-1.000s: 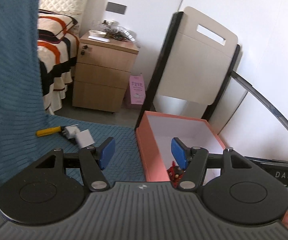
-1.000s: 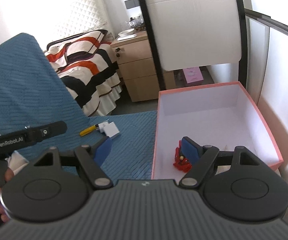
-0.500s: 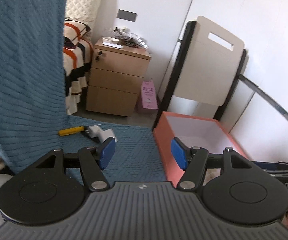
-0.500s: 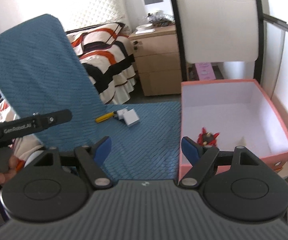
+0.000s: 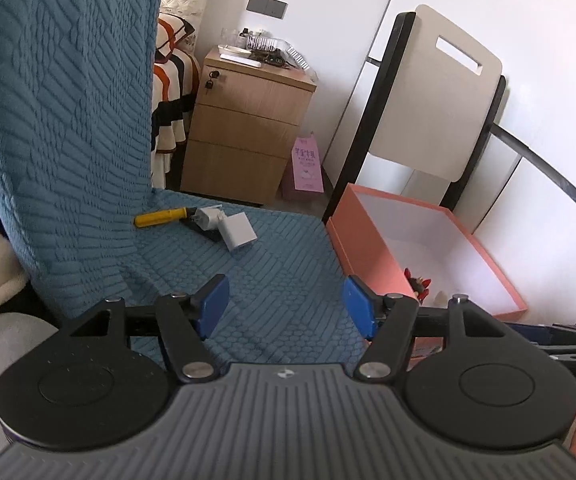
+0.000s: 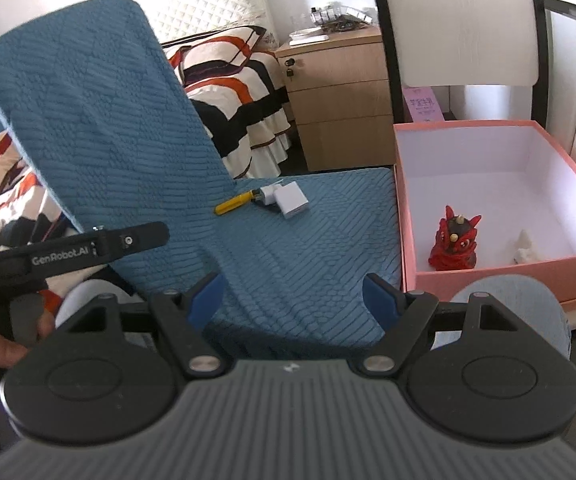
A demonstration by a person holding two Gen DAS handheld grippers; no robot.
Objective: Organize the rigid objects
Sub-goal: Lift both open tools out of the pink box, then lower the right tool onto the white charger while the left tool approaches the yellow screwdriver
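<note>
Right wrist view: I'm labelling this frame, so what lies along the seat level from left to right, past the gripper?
Yellow-handled tool → white charger block → red figurine inside the pink box → small white object in the same box.

Ahead of my tongs the blue quilted seat lies bare at frame centre. The raised backrest walls off the left; the pink box blocks the right, open-topped.
</note>
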